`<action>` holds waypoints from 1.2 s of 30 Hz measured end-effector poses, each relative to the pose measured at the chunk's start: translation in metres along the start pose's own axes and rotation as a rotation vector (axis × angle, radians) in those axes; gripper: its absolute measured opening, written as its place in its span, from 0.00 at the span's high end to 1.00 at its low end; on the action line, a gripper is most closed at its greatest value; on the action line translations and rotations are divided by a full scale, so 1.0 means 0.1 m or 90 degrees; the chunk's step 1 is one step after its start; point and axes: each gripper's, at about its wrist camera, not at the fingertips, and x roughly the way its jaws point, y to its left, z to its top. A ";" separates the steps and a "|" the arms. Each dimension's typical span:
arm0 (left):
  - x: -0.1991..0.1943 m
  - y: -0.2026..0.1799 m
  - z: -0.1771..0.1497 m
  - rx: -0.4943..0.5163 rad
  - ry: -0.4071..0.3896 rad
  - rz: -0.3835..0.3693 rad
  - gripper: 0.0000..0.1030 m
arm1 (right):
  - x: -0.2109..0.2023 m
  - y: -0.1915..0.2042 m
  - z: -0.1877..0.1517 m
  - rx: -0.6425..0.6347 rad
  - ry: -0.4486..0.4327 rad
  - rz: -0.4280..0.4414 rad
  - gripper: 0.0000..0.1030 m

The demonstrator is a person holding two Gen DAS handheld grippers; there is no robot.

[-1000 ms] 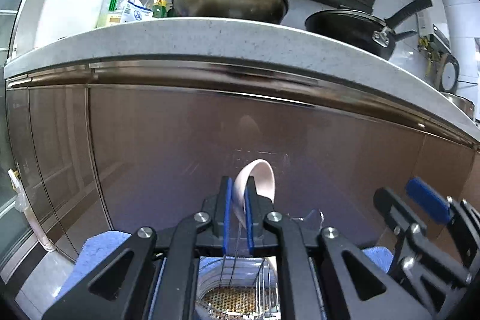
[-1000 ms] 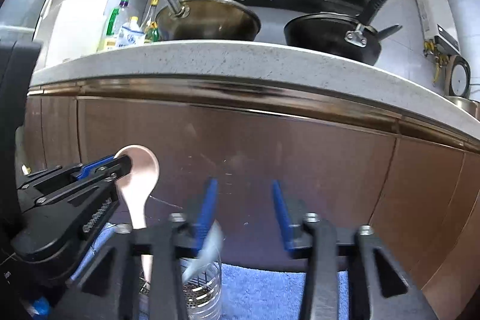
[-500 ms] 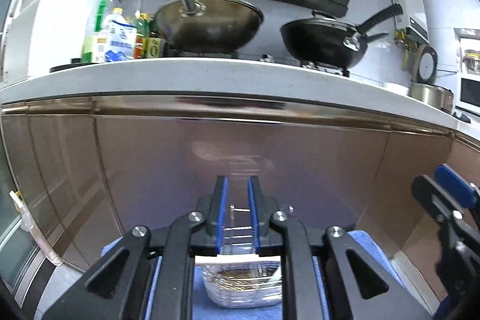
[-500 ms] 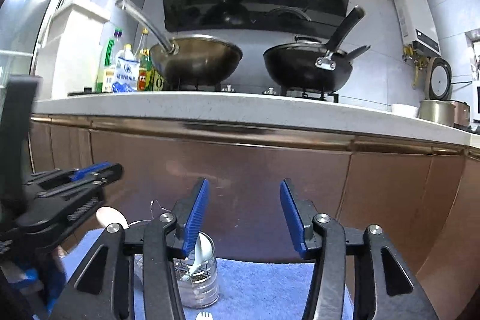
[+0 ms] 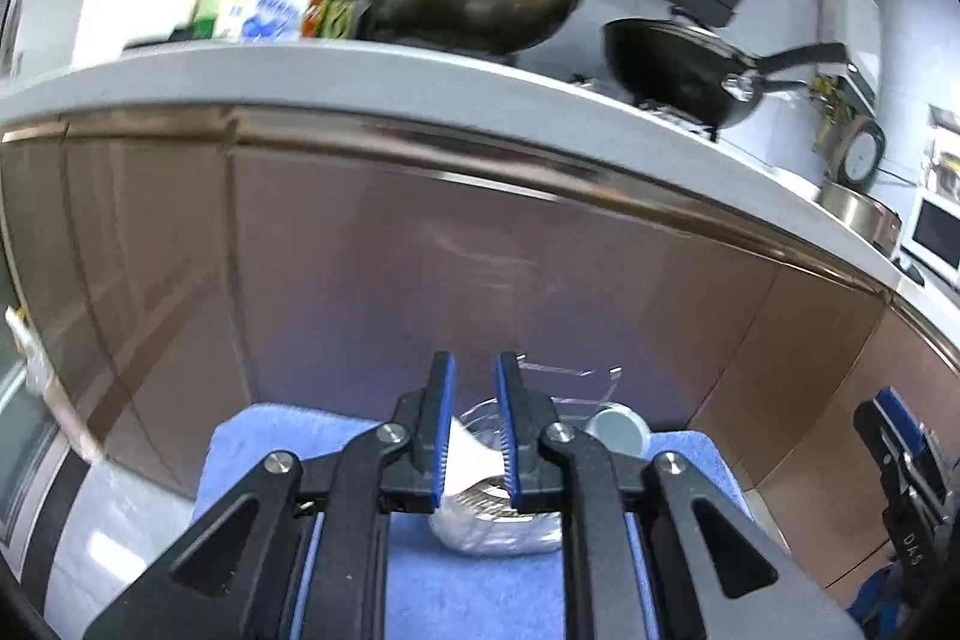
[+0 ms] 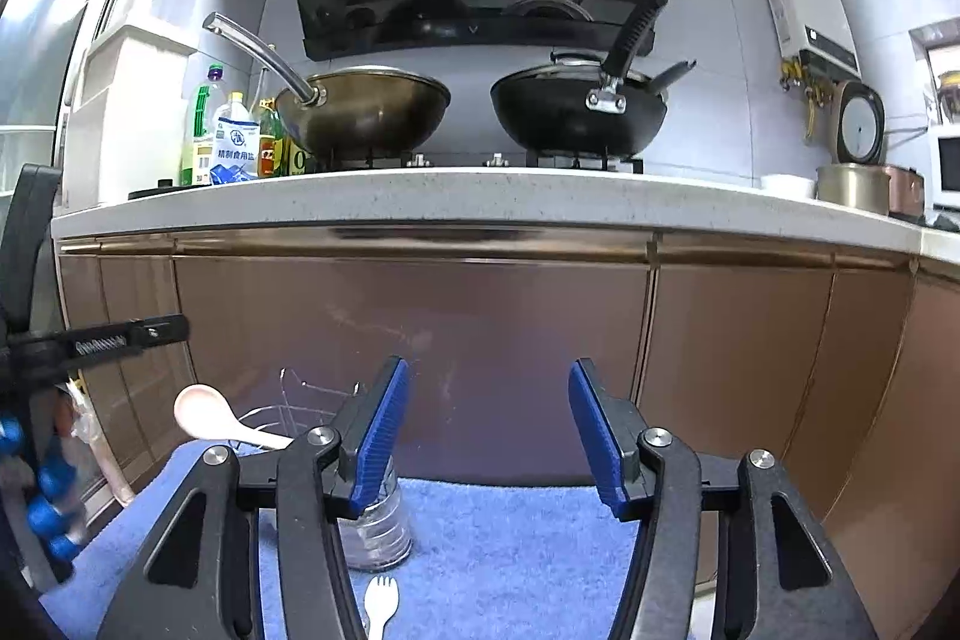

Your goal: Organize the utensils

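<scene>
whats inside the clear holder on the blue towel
In the clear holder a pink spoon leans out over the rim, bowl end up. A wire rack stands just behind. The right gripper finger covers most of the holder, so other contents cannot be seen.

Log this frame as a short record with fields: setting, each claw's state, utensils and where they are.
setting: blue towel on the floor before brown kitchen cabinets
left claw: narrow gap, nothing gripped, above the clear holder
right claw: wide open, empty
pink spoon: in the holder, bowl end sticking out
white fork: lying loose on the towel, in front of the holder
left to do: fork not yet in the holder
</scene>
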 end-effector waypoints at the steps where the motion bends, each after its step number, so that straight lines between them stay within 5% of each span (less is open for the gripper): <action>1: 0.01 0.08 -0.01 -0.012 0.010 0.002 0.87 | 0.02 -0.01 -0.03 0.004 0.005 0.004 0.46; 8: 0.25 0.55 -0.17 -0.132 0.096 -0.049 0.86 | 0.16 0.00 -0.25 0.013 0.038 0.021 0.45; 12: 0.30 0.66 -0.22 -0.189 0.101 -0.082 0.56 | 0.23 -0.02 -0.35 0.011 0.056 0.024 0.44; 24: 0.49 0.69 -0.29 -0.237 0.127 -0.104 0.56 | 0.34 -0.12 -0.52 0.018 0.089 0.017 0.41; 27: 0.53 0.69 -0.32 -0.240 0.136 -0.105 0.57 | 0.36 -0.13 -0.55 0.017 0.097 0.016 0.41; 33: 0.62 0.62 -0.33 -0.234 0.167 -0.073 0.92 | 0.37 -0.12 -0.61 0.017 0.107 0.019 0.37; 36: 0.62 0.57 -0.31 -0.217 0.163 -0.037 0.93 | 0.35 -0.12 -0.63 0.016 0.108 0.020 0.36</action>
